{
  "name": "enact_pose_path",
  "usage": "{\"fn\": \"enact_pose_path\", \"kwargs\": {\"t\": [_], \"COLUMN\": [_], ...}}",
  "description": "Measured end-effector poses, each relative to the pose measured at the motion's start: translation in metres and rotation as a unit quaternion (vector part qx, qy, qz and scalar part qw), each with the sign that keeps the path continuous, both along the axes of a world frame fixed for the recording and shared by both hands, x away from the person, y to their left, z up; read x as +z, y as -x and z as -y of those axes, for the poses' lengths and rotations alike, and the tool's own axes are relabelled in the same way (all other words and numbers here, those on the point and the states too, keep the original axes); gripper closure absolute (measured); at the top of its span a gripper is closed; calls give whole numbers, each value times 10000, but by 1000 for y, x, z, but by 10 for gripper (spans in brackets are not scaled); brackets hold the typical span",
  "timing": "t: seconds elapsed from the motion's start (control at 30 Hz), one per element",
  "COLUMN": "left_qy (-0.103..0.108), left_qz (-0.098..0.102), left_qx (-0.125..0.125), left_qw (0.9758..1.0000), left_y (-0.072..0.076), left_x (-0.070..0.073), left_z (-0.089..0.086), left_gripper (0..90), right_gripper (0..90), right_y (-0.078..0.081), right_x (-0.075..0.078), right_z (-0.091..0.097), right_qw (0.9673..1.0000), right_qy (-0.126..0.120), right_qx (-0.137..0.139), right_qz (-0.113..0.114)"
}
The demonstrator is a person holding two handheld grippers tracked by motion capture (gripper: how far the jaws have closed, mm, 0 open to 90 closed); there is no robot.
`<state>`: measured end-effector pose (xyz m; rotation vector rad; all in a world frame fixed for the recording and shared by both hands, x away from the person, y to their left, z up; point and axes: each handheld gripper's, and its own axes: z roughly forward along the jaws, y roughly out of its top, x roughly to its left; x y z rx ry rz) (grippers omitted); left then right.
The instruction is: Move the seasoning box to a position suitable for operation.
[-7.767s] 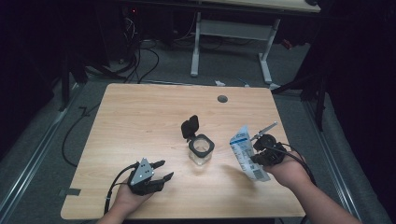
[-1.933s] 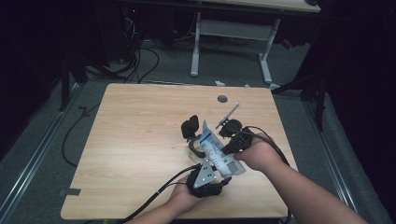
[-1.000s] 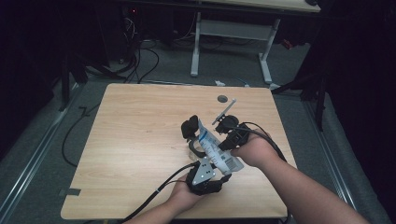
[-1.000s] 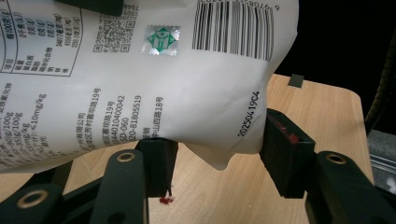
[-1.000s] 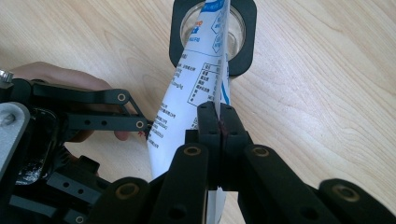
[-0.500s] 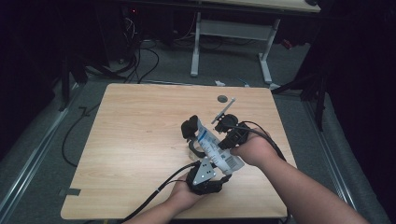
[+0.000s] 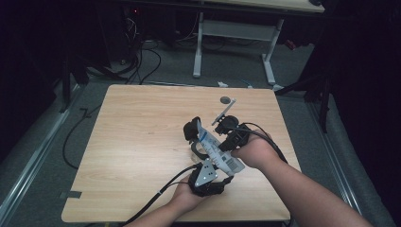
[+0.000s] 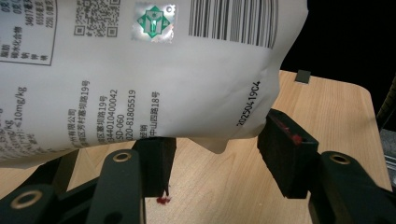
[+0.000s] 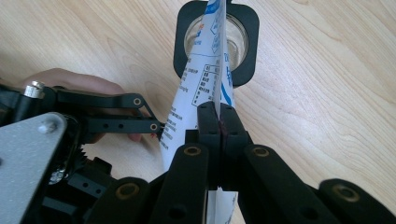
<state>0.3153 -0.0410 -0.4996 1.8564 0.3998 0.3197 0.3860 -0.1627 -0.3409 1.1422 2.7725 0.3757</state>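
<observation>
Right gripper [image 9: 219, 126] pinching pouch [image 9: 201, 88] over jar [image 9: 243, 42], left gripper [image 8: 215, 158] open beneath.

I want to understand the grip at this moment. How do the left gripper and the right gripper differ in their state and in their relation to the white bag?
The right gripper is shut on the white bag, pinching it above the glass jar; the left gripper is open. The right gripper's pads press on the bag, while the left gripper's pads stand apart at either side of its bottom edge. Both are black, and each is held in a hand.
</observation>
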Motion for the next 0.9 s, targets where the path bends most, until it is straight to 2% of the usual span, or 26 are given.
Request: {"fn": "enact_pose_path", "kwargs": {"t": [0.33, 0.53, 0.7, 0.9], "left_qy": [-55, -64, -55, -56], "left_qz": [60, 81, 122, 120], "left_qx": [48, 137, 240, 240], "left_qw": [10000, 9999, 9996, 9996], "left_y": [-1, -1, -2, -2], "left_x": [-5, -7, -8, -7], "left_z": [1, 3, 2, 1], "left_gripper": [463, 471, 508, 558], "right_gripper": [900, 900, 900, 900], "right_y": [1, 1, 1, 0], "right_x": [2, 2, 2, 2], "right_z": [-2, -3, -5, -4], "right_qw": [9999, 9999, 9999, 9999], "right_qy": [-57, -107, -109, -72], "right_qx": [74, 9, -32, -66], "right_qz": [63, 65, 60, 82]}}
